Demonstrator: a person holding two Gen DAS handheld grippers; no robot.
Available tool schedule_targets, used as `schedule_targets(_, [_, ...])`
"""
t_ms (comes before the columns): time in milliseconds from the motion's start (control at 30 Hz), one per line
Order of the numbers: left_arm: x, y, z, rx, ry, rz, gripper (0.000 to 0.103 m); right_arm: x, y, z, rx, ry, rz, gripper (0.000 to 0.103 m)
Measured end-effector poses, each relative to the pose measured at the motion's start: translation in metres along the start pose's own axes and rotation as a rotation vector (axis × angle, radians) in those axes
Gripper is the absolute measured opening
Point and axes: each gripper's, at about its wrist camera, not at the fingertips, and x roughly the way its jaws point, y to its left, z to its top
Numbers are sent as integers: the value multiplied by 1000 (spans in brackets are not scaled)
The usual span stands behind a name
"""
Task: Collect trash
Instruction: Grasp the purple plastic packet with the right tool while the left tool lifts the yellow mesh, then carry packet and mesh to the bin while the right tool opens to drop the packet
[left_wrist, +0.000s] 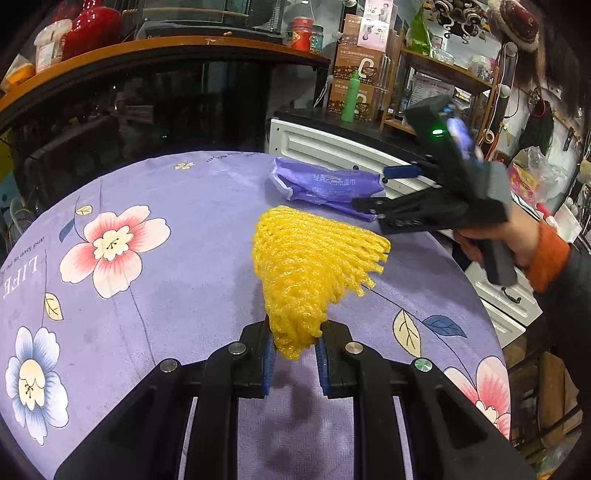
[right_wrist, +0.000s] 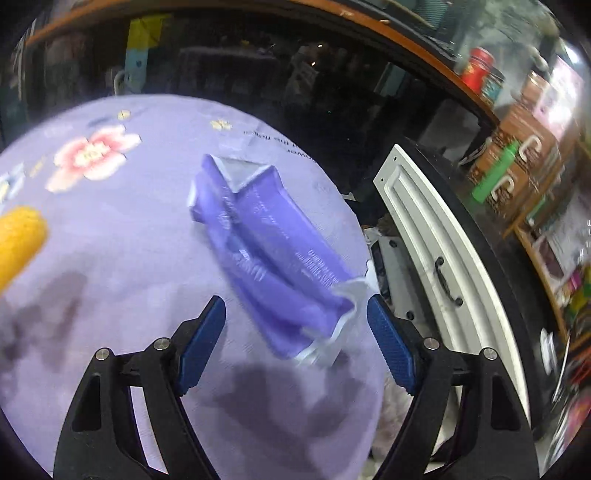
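Tablecloth (left_wrist: 177, 295): the word "LIFE" and a line beginning "and love is the", printed along its left edge and read sideways; further small lettering at its far edge, too small to read. Purple packet (left_wrist: 325, 184): white Chinese characters, not legible. Brown boxes (left_wrist: 356, 70): a large white "C" on each.

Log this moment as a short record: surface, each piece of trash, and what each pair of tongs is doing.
surface: round table under a purple floral tablecloth
trash 1: yellow foam fruit net, lifted off the cloth, pinched at its narrow end
trash 2: purple tissue pack wrapper, lying flat near the table's edge
left tongs: shut on the net
right tongs: open, nothing gripped, wrapper's near end between the pads
beside table: white cabinet
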Motion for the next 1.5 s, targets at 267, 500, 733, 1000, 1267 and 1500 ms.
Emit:
schedule_targets(267, [5, -1, -3, 2, 16, -6, 18, 12, 1, 0, 0, 0, 5, 22])
schedule_targets(500, [10, -2, -6, -1, 26, -1, 18, -13, 12, -12, 67, -53, -2, 7])
schedule_targets(733, [8, -2, -6, 0, 11, 4, 18, -57, 24, -38, 128, -91, 33, 6])
schedule_targets(1000, [2, -6, -8, 14, -16, 7, 18, -123, 32, -91, 235, -119, 46, 6])
schedule_targets(1267, [10, -22, -12, 40, -1, -32, 18, -197, 36, -166, 344, -136, 14, 6])
schedule_targets(1500, [-10, -70, -23, 106, -3, -96, 18, -240, 44, -225, 425, -142, -40, 6])
